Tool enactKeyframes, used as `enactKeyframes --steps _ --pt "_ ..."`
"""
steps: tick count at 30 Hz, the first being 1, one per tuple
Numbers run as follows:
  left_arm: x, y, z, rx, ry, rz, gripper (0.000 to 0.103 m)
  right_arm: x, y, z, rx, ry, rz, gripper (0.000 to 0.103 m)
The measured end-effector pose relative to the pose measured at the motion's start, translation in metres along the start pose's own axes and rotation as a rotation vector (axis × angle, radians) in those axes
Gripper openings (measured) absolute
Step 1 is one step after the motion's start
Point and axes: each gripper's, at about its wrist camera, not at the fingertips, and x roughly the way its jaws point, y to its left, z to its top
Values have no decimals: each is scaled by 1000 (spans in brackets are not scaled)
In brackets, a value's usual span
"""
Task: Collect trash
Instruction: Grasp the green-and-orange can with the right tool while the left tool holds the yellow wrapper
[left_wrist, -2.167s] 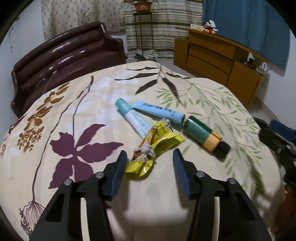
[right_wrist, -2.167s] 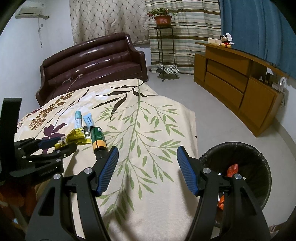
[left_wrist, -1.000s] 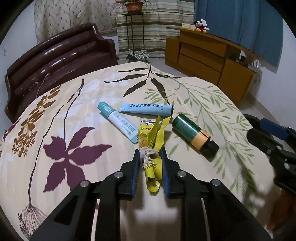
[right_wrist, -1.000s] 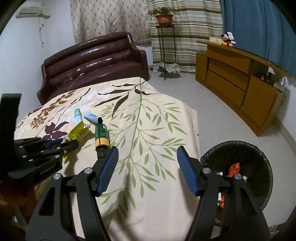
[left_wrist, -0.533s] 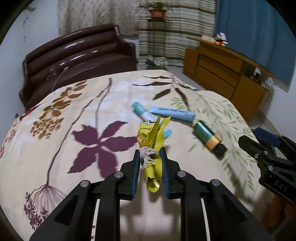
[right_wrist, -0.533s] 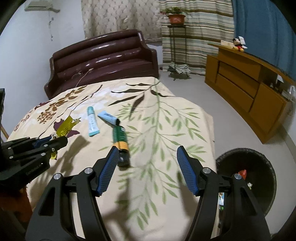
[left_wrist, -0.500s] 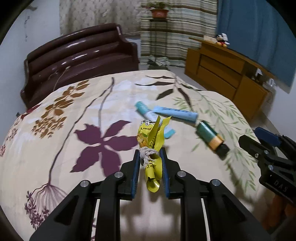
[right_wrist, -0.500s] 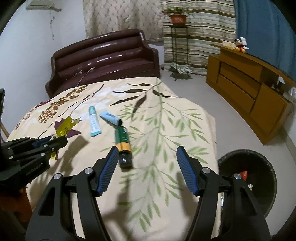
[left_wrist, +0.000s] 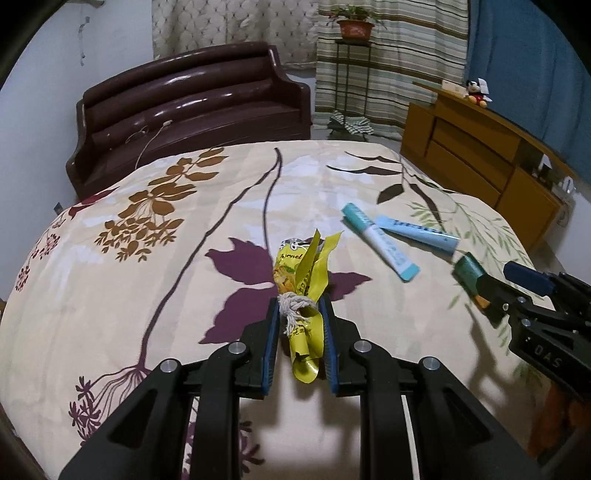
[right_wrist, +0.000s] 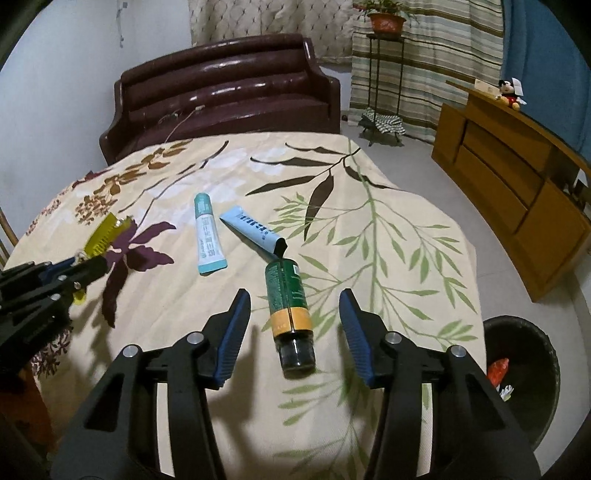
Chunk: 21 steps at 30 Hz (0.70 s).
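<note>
Left tool (left_wrist: 299, 332) clamped on light, crinkly yellow wrapper (left_wrist: 303, 291); right tool (right_wrist: 293, 325), closing but not yet touching, straddling stiff, smooth green bottle (right_wrist: 290, 306), best gripped mid-body.

At twelve o'clock we see a dark sofa (right_wrist: 229, 88); at two, a wooden sideboard (right_wrist: 517, 177) (blue curtain (right_wrist: 546, 62) behind).

A dark brown sofa (right_wrist: 225, 88) stands behind the floral bedspread (right_wrist: 369, 240). By the striped curtain (right_wrist: 417, 55) a potted plant (right_wrist: 386, 16) sits on a thin stand (right_wrist: 380, 92). A plush toy (right_wrist: 510, 94) rests on the wooden sideboard (right_wrist: 517, 177).
</note>
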Motion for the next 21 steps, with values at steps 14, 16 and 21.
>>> enactKeyframes --steps 14,16,21 --pt "8 6 -5 -17 13 -4 22 19 5 0 -12 65 -11 23" --pt "8 6 -5 -18 11 -3 22 16 5 -1 -7 58 -8 23" --pt "7 3 -6 -17 6 -4 22 2 2 -7 7 30 -3 23"
